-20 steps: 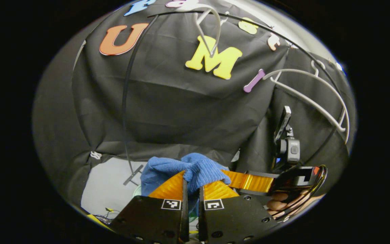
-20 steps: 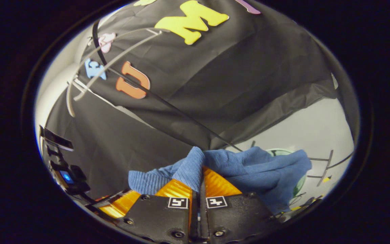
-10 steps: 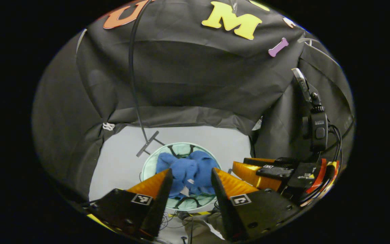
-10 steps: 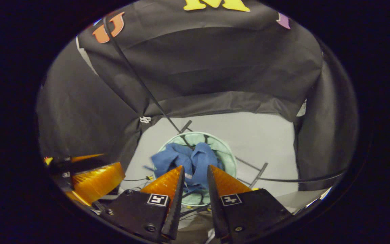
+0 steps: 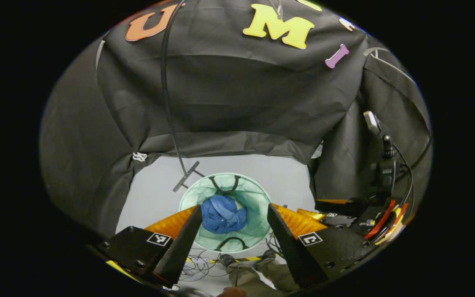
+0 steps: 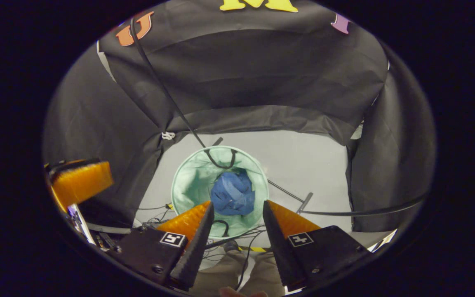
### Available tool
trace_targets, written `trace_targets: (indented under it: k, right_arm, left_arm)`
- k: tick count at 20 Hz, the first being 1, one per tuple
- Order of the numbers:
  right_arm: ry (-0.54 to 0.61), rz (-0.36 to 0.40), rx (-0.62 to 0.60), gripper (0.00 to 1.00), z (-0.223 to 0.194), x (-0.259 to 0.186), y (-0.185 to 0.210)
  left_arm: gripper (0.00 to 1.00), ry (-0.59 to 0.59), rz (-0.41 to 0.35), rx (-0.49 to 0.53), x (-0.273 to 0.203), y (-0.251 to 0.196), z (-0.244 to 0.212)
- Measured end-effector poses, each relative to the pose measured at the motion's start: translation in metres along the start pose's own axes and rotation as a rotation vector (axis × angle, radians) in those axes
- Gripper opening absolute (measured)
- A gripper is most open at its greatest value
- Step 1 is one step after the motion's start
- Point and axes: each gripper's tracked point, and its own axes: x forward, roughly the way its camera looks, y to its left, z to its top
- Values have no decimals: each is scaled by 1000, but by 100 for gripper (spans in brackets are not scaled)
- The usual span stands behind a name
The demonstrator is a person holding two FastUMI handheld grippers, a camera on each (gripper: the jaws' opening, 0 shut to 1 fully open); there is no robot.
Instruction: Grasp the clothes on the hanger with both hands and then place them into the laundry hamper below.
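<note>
Seen from above: crumpled blue knit garment (image 5: 224, 214) lying at the bottom of the round pale-green mesh laundry hamper (image 5: 192, 197) on the grey floor (image 5: 155, 194). Left tool (image 5: 231, 229) and right tool (image 6: 235, 225) both spread wide, empty — poised high over the hamper, side by side.

In the left gripper view, the left gripper's fingers (image 5: 188, 235) cover the lower sides of the laundry hamper (image 5: 258, 196). The blue clothes (image 5: 223, 214) lie bunched, so their shape cannot be told. In the right gripper view, the other gripper (image 6: 81, 181) is blurred and cut off.
</note>
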Motion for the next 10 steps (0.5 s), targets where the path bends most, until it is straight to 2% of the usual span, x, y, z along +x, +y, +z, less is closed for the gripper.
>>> trace_targets:
  k: [1,2,4,5,7,8,9,10]
  right_arm:
    - [-5,3,4,76,-2,-2,-1]
    - [-6,13,10,76,-5,-3,0]
    - [-20,31,33,76,-11,-3,1]
    - [-34,38,45,76,-12,-3,1]
    - [-70,44,65,76,-12,-1,0]
    - [-93,47,77,76,-13,-3,-3]
    - [-117,49,87,76,-11,-6,-6]
    - [-146,49,96,76,-10,-13,-11]
  left_arm:
    - [96,-11,3,-8,-5,-2,2]
    - [100,-21,3,-14,-8,-2,1]
    - [100,-40,8,-18,-18,-7,4]
    - [96,-48,13,-16,-21,-11,5]
    - [100,-69,20,-14,-28,-16,7]
    - [96,-80,24,-14,-35,-21,10]
    - [100,-91,28,-15,-39,-24,12]
    - [96,-104,30,-16,-43,-26,12]
